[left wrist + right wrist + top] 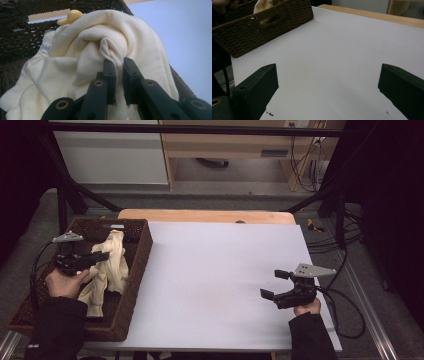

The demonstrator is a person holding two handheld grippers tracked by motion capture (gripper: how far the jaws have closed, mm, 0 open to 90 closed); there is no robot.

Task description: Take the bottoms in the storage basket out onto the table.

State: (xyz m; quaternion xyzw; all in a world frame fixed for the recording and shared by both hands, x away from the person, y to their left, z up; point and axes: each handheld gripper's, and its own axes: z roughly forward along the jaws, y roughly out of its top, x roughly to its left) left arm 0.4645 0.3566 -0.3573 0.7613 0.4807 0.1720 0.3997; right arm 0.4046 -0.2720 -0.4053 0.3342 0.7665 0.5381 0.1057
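A pale yellow cloth (109,267) lies bunched in a dark woven basket (135,270) at the table's left. My left gripper (102,256) is over the basket and shut on a pinched fold of that cloth (110,47); the two black jaws clamp the fold between them (119,75). A small white label (46,47) shows on the cloth's left side. My right gripper (274,284) hovers low over the white table sheet (215,270) at the right, jaws wide apart with nothing between them (328,82).
The basket (262,27) stands at the sheet's left edge, its handle slot facing the right gripper. A wooden table edge (200,215) runs behind the sheet. Black frame bars and cables (345,240) stand at the back right.
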